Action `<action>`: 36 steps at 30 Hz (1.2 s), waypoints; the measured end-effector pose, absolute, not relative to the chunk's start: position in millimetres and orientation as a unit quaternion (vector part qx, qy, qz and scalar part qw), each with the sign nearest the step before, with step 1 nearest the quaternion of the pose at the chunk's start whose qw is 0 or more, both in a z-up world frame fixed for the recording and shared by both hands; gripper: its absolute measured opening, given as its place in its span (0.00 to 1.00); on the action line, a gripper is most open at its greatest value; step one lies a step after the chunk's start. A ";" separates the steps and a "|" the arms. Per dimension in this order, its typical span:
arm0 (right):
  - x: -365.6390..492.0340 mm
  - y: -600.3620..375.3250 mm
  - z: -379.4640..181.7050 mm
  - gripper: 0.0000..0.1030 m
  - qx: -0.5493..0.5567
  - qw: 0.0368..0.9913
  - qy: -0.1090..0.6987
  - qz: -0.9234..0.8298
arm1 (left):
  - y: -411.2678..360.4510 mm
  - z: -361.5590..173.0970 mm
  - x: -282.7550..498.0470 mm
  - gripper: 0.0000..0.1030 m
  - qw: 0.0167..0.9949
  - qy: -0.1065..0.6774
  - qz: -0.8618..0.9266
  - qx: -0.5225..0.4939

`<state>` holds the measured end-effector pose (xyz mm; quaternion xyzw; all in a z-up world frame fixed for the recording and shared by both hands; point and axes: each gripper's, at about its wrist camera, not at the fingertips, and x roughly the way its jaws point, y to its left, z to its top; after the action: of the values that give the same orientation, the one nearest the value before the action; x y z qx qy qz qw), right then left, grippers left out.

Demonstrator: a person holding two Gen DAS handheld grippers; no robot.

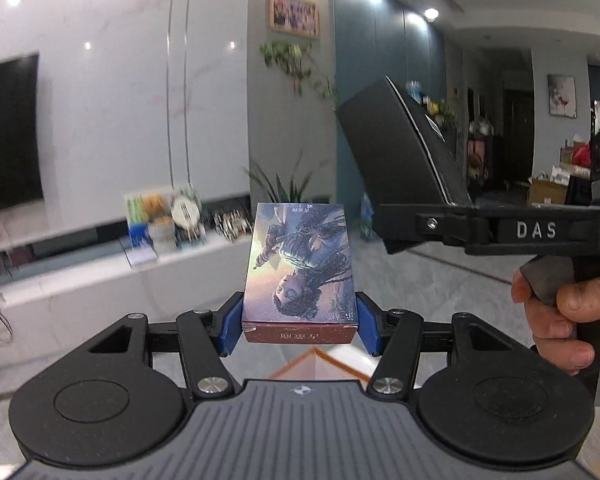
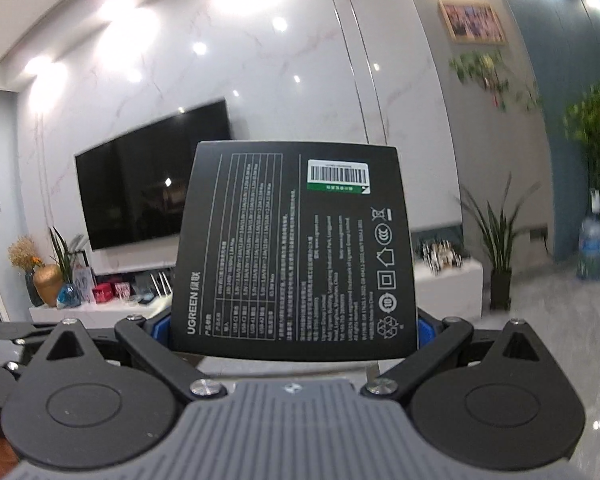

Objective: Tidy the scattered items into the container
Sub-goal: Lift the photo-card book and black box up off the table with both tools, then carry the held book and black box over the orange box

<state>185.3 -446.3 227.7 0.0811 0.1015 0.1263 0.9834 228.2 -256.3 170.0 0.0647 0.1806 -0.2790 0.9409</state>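
Note:
My left gripper (image 1: 299,322) is shut on a small card box (image 1: 298,268) with a printed figure on its face, held upright in the air. My right gripper (image 2: 293,330) is shut on a flat black UGREEN box (image 2: 292,248) with a barcode label, also held up in the air. In the left wrist view the right gripper and its black box (image 1: 400,160) show at the upper right, a little above and to the right of the card box. An orange-edged corner of a container (image 1: 316,364) shows just below the card box.
A white TV bench (image 1: 100,276) with small ornaments runs along the far wall under a black TV (image 2: 148,184). Potted plants (image 2: 496,236) and a water bottle (image 2: 594,248) stand at the right. The person's hand (image 1: 564,312) grips the right tool's handle.

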 end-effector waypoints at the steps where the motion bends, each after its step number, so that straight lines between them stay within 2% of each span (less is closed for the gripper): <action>1: 192.1 -448.2 221.4 0.99 0.082 0.983 0.112 0.123 | -260.4 163.2 234.4 0.64 0.939 0.190 -0.280 0.063; 12: 238.7 -465.5 160.5 0.99 0.087 0.970 0.202 0.101 | -251.3 89.2 314.6 0.64 0.921 0.280 -0.267 0.058; 18: 259.5 -460.1 124.8 0.99 0.045 0.955 0.279 0.089 | -234.2 80.7 328.7 0.64 0.925 0.287 -0.245 0.043; 24: 277.6 -452.5 82.5 0.99 -0.020 0.938 0.336 0.078 | -227.9 101.4 317.9 0.64 0.932 0.260 -0.253 0.028; 29: 282.2 -435.5 67.8 0.99 -0.078 0.939 0.323 0.091 | -244.1 118.2 305.4 0.64 0.917 0.254 -0.303 0.042; 36: 263.1 -412.0 60.8 0.99 -0.193 0.935 0.279 0.106 | -263.5 106.3 316.1 0.64 0.892 0.301 -0.328 0.080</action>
<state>263.1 -412.0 60.8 -0.1929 0.2785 0.1055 0.9349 316.1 -263.5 106.3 0.0796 0.3008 -0.3283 0.8919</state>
